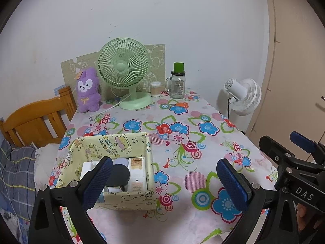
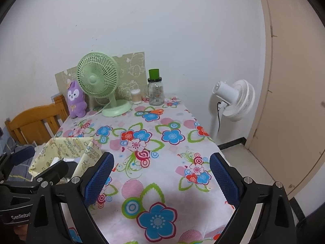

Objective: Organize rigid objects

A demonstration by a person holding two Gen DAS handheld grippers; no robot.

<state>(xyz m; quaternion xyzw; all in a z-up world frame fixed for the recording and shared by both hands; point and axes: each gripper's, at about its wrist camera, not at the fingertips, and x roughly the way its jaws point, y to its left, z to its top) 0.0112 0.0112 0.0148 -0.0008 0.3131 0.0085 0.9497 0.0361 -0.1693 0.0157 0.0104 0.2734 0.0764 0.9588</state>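
Yellow cartoon-print box (image 1: 121, 200), white packets and dark discs inside.

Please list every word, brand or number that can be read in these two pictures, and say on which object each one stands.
"DAS" – white letters on the black body of the right gripper, seen in the left wrist view.
"GenRobot", its end cut off – on the black body of the left gripper, seen in the right wrist view.
Yellow box: printed cartoon lettering, too distorted to read.
Glass jar: label too blurred.
Small packages in the box: print too small.
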